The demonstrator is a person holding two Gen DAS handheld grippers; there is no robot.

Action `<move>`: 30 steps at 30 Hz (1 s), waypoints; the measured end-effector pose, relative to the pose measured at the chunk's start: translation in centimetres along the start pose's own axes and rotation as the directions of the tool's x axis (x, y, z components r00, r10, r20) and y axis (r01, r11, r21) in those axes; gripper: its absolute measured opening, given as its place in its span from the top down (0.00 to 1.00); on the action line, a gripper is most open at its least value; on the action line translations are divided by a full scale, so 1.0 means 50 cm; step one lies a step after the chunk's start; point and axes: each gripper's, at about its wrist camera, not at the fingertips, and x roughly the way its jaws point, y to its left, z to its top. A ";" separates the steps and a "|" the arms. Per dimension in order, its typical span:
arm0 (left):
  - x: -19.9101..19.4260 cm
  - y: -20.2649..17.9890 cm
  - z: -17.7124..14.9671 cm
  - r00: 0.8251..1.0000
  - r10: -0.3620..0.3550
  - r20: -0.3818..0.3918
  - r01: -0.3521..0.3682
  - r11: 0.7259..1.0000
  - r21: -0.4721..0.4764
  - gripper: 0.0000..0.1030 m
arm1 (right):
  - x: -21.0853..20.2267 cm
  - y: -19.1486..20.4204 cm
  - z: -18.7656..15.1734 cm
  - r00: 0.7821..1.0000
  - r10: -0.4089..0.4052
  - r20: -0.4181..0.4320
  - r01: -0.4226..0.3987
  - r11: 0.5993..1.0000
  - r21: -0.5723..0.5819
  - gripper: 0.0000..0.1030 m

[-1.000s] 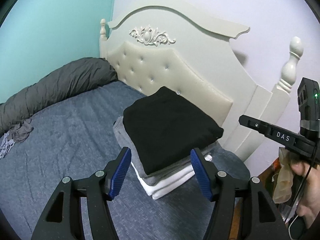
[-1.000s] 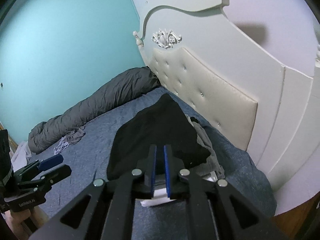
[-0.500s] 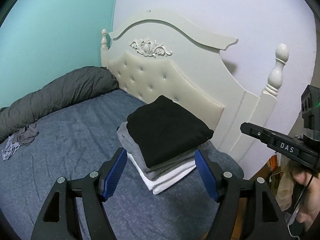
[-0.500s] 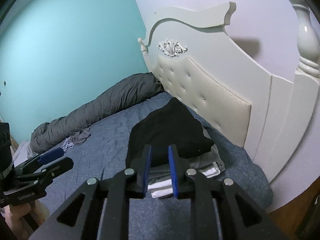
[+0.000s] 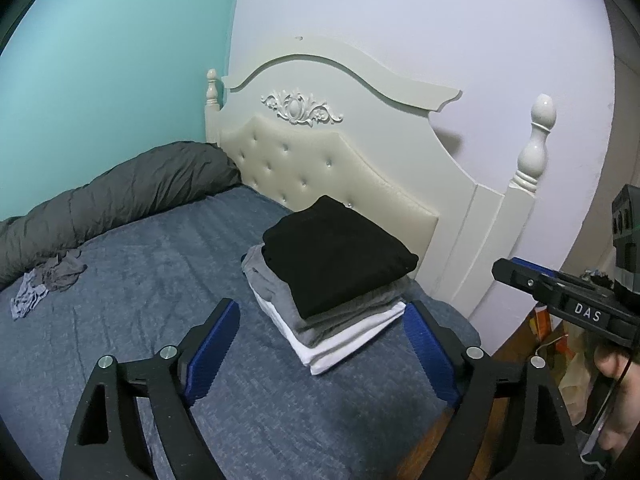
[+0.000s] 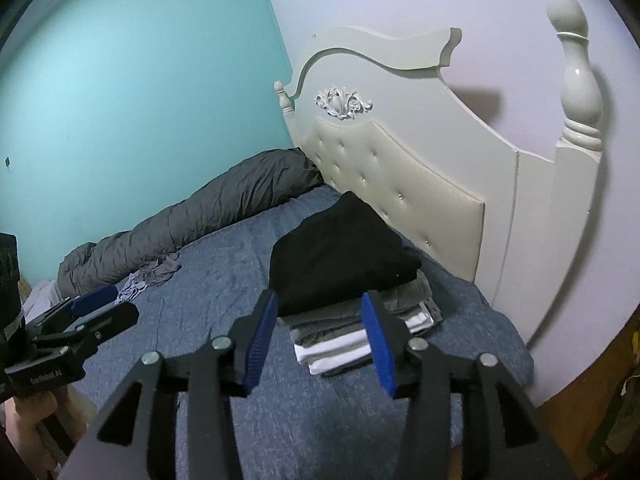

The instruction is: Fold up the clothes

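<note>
Both grippers had drawn back from the stack of folded clothes point(image 5: 332, 276) by the bed's headboard corner, jaws just opening and empty — the crumpled grey garment point(image 5: 48, 282) lay nearer the left gripper point(image 5: 322, 354) than the right gripper point(image 6: 318, 338), toward the bed's far edge.

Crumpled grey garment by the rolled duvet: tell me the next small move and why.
Probably swing the left hand-held gripper toward the crumpled grey garment. Both jaws have just been opening with nothing between them, the folded stack looks finished, and that garment lies unfolded.
</note>
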 end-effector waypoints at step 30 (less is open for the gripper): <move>-0.134 0.026 -0.140 0.999 0.011 0.039 -0.012 1.000 0.027 0.00 | -0.132 0.088 -0.176 0.994 -0.098 0.048 0.099 0.995 -0.004 0.13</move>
